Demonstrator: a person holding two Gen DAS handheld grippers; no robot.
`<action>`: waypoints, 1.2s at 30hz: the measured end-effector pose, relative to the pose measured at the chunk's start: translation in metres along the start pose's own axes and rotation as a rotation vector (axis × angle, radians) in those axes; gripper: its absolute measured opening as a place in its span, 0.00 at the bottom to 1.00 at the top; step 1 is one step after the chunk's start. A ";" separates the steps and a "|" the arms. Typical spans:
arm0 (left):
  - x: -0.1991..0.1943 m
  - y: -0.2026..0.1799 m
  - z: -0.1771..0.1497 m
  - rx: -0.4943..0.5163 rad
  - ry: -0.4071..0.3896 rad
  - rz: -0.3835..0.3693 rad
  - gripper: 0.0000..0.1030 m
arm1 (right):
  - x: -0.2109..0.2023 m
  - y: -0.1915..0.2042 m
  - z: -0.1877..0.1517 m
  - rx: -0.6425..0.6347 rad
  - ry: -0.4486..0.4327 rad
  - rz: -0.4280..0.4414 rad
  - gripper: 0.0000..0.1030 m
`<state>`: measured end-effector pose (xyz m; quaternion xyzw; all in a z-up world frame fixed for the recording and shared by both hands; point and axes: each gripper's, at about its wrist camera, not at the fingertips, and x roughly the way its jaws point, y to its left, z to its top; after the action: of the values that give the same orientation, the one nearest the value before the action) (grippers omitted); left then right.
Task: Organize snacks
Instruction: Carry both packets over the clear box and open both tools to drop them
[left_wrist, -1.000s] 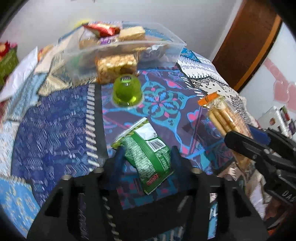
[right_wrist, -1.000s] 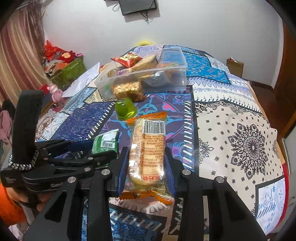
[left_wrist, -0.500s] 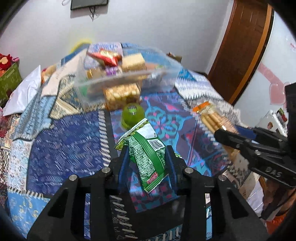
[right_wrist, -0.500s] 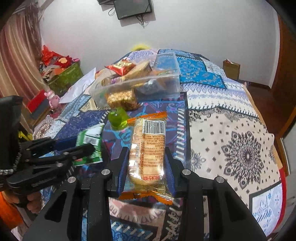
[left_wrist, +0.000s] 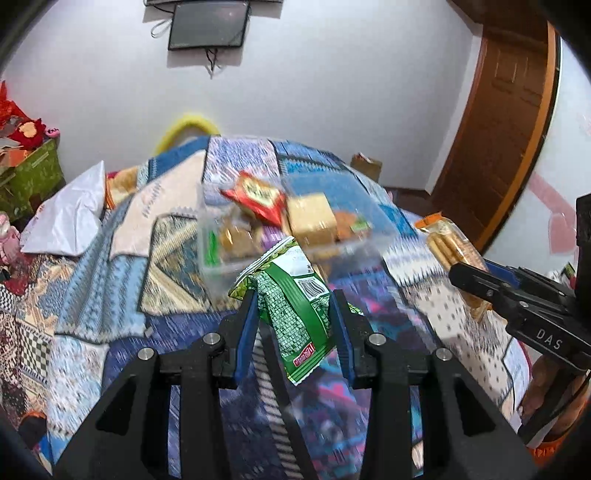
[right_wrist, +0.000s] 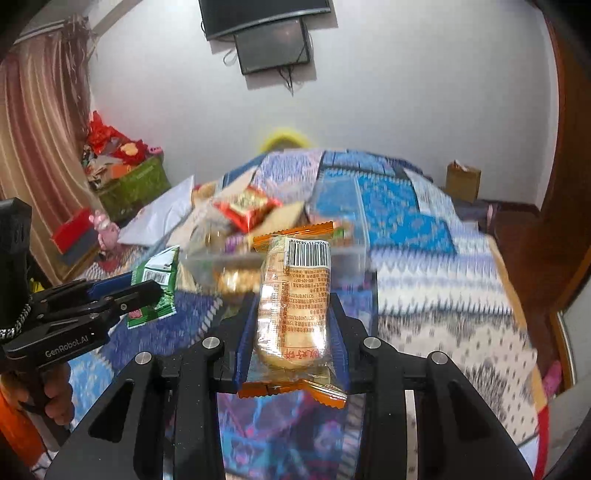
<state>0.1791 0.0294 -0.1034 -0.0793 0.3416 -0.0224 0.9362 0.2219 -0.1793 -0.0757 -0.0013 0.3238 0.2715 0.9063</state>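
My left gripper (left_wrist: 293, 314) is shut on a green snack packet (left_wrist: 295, 310) and holds it in the air above the patterned bedspread. It also shows in the right wrist view (right_wrist: 155, 288). My right gripper (right_wrist: 291, 325) is shut on a clear orange-ended biscuit pack (right_wrist: 293, 306), also lifted; it shows at the right in the left wrist view (left_wrist: 448, 247). A clear plastic box (left_wrist: 221, 269) with several snacks in it, a red packet (left_wrist: 258, 195) on top, stands on the bed beyond both grippers.
The patterned bedspread (right_wrist: 424, 280) fills both views. A white bag (left_wrist: 70, 218) lies at the left. A green bin (right_wrist: 133, 188) with red items stands by the curtain. A cardboard box (right_wrist: 463, 181) and a wooden door (left_wrist: 498, 129) are at the right.
Both grippers have lifted their packs off the bed and tilted up; the view now reaches the wall and the screen. The green jelly cup has dropped out of view.
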 end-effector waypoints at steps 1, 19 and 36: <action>0.001 0.003 0.006 -0.001 -0.010 0.006 0.37 | 0.003 0.000 0.007 -0.002 -0.009 0.001 0.32; 0.073 0.027 0.070 0.004 -0.044 0.042 0.37 | 0.073 -0.005 0.061 -0.031 -0.030 -0.031 0.32; 0.147 0.047 0.071 -0.040 0.010 0.097 0.37 | 0.140 -0.024 0.049 -0.023 0.099 -0.038 0.32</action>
<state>0.3364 0.0714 -0.1509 -0.0810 0.3501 0.0293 0.9328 0.3530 -0.1221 -0.1233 -0.0311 0.3649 0.2575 0.8942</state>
